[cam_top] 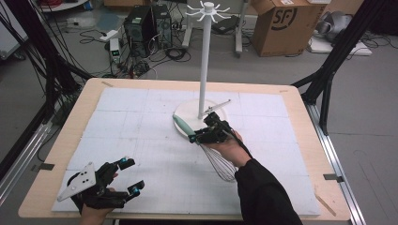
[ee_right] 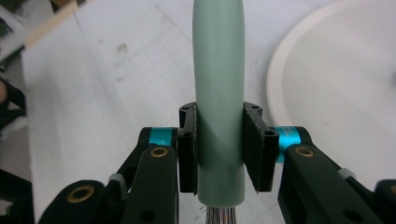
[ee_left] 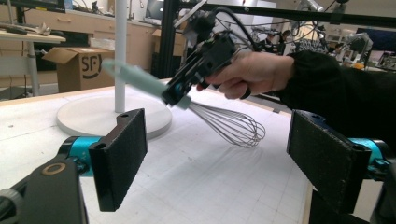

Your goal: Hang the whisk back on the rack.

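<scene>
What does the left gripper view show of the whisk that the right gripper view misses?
The left gripper view takes in the whisk's wire loops clear of the table, the hand gripping the right gripper, and the stand's pole. The right gripper view gives the close-up: both pads pressed on the sides of the handle. Both share the pale green handle and the stand's round white base.

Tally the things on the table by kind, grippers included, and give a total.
Whisk, green handle, clamped in the right gripper: 1
White hanging stand with hooks on top: 1
Grippers, the left gripper open and the right shut: 2
Total: 4
</scene>
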A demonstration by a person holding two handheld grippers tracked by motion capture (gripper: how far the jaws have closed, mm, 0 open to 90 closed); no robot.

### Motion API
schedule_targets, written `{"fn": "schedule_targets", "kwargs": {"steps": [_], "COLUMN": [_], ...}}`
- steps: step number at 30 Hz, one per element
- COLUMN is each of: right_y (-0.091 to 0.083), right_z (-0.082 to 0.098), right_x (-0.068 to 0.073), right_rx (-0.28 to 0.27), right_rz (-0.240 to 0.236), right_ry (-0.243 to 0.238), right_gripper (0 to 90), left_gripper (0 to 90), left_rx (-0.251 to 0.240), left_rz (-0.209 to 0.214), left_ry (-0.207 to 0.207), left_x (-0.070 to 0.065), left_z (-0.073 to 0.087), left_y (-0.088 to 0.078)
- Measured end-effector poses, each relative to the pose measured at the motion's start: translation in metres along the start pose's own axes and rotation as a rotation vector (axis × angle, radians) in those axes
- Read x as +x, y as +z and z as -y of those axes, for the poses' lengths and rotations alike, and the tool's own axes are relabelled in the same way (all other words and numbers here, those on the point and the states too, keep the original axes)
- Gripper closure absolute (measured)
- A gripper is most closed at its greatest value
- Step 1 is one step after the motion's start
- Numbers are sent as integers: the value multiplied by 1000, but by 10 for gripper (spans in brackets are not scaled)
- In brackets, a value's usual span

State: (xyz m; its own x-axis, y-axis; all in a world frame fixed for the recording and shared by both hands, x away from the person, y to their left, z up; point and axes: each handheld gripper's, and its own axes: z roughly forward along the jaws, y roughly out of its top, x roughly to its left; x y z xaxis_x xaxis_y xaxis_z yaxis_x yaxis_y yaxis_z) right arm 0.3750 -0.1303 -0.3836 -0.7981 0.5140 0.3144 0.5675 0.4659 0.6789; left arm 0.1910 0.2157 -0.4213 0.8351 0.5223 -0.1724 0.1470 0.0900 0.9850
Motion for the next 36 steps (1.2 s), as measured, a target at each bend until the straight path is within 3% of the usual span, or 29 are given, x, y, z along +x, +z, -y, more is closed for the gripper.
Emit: {"fn": "schedule_targets", "kwargs": {"steps": [7,14,17,26,31,36], "right_y": [-19,-38,-49,-78,-95,-108], "right_z": [2,-7,-15,-55,-76,-90], "right_x": [-4,-7,-6,1,3,5], "right_rx": [-54,-157,-196,-284,-321,-347], "right_rz": [-27,-71,-89,-121,-102,-108], "right_ry": [1,22,37,-5,-30,-24], "right_gripper": [695,695,695,695,695,695], "left_gripper": [212,214,214,214,214,215], "left_rx": [6,9,13,20,25,26], "left_rz": [-1,0,4,4,6,5], "left_ry": [3,4,0,-6,-11,-13], "left_x": [0,0,0,1,2,2], "left_z": [2,2,3,4,5,5], "left_y": [1,2,2,2,3,3]}}
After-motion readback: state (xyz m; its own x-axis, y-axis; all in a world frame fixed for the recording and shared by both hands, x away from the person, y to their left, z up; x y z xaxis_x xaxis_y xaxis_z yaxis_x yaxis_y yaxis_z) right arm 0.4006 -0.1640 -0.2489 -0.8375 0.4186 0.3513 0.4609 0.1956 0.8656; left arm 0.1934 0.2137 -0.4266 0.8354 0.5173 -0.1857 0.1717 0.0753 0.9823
